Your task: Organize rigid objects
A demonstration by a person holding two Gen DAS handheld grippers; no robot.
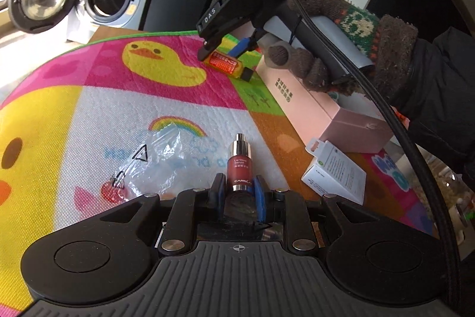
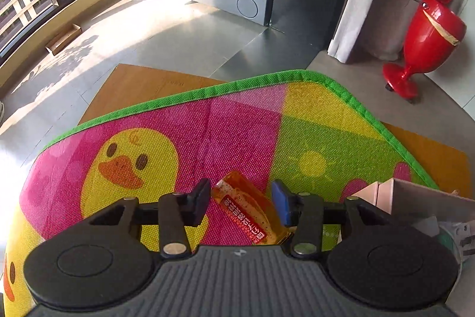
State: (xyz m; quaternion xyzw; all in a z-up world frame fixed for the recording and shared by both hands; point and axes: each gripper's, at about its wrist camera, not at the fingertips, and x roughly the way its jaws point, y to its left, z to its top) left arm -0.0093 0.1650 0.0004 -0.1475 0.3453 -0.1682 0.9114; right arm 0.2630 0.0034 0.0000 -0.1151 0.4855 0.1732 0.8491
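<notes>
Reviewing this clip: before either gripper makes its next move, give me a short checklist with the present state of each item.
1. Left gripper shut on the red serum bottle: ok, both fingers meet its sides.
2. Right gripper open around the orange bottle: ok, gaps show on both sides.
3. Orange bottle centred between the fingers: not ok, it lies askew.
4. Orange bottle resting on the mat: cannot tell.
5. Pink box clear of the right gripper: ok, it sits beside it.
6. Plastic wrap clear of the left fingers: ok.
</notes>
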